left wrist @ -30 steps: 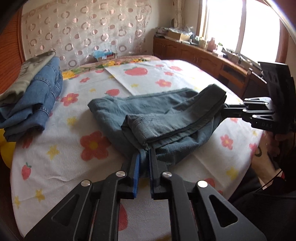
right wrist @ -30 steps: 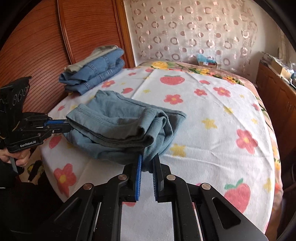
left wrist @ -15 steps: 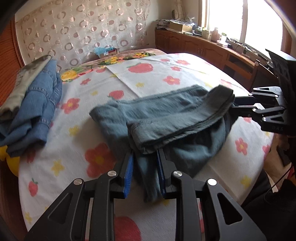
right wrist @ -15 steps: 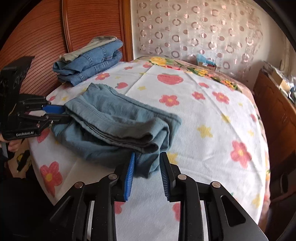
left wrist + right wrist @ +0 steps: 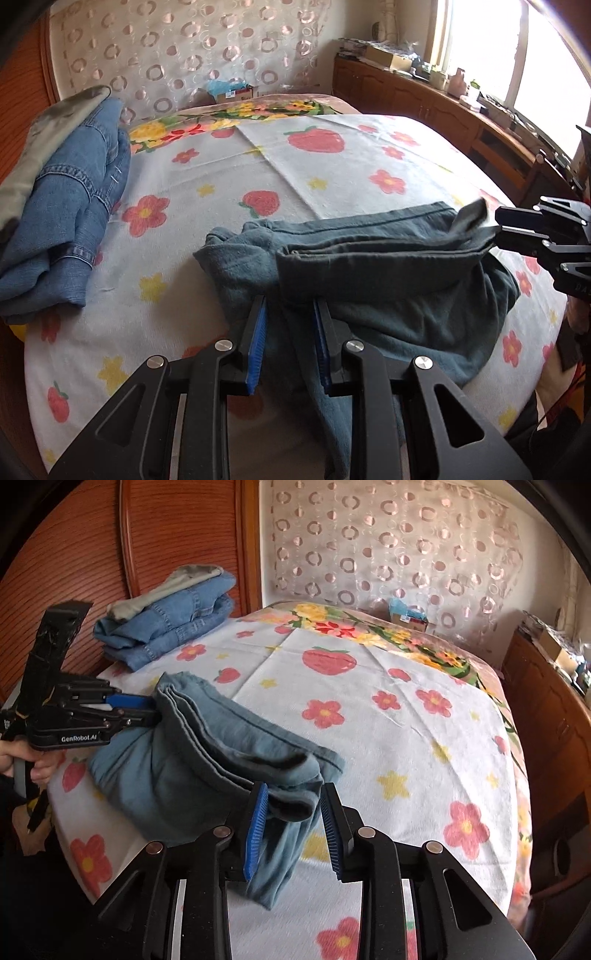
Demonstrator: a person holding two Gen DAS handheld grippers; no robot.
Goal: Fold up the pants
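At the left, a stack of folded jeans (image 5: 62,206) is sitting against the headboard; the left gripper (image 5: 290,332) is standing with its jaws apart, cloth lying loose between them, pinching nothing. In the middle of the flowered bedspread (image 5: 332,166) the grey-blue pants (image 5: 388,280) are lying doubled over in a thick bundle near the bed's edge; at the right, the right gripper (image 5: 291,823) is likewise spread, a corner drooping between its blue pads unpressed. The fold is looking mostly laid down; tidying the hanging edges and perhaps stacking seem left.
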